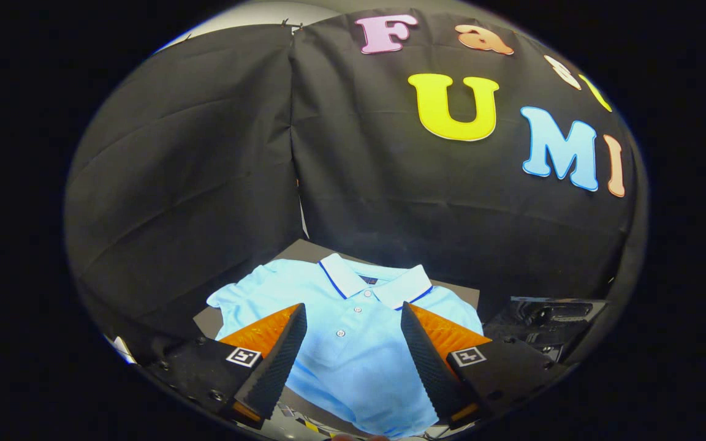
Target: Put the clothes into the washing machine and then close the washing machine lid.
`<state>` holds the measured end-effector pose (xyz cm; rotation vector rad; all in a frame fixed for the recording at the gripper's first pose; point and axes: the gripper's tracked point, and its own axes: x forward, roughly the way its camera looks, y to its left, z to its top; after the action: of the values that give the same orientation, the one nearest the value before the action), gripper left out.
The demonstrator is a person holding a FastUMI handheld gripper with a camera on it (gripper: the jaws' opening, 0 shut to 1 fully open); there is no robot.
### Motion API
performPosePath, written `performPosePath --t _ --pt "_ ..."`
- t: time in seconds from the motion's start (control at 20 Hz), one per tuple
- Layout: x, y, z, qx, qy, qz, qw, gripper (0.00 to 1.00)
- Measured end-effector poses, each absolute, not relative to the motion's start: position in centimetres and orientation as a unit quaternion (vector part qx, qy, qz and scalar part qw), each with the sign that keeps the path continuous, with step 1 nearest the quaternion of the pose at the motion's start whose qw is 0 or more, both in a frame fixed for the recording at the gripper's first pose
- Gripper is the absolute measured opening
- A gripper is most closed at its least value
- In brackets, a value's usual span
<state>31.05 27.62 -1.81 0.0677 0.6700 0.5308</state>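
A light blue polo shirt (353, 331) with a white collar and a row of buttons lies flat on a dark grey surface (304, 251), collar toward the booth's back wall. My gripper (353, 315) hovers above the shirt's chest with its fingers wide apart and nothing between them. The button placket shows in the gap between the two fingers. I cannot tell how high the fingertips (295, 321) are above the cloth.
Black cloth walls close the booth behind and to the left of the shirt. A dark glossy object (549, 318) sits low to the right of the shirt, beyond the right finger; what it is stays unclear.
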Motion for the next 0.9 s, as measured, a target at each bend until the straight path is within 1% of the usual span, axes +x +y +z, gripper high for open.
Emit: performPosePath --t 0.4,0.55,0.65,0.9 --pt "32.4 30.3 -8.0 -0.013 0.361 0.246 0.899 0.97" --pt "33.4 30.6 -8.9 -0.026 0.365 0.242 0.899 0.97" --pt "32.9 30.8 -9.9 -0.036 0.378 0.244 0.892 0.97" --pt "32.6 30.9 -9.8 -0.035 0.371 0.257 0.892 0.97"
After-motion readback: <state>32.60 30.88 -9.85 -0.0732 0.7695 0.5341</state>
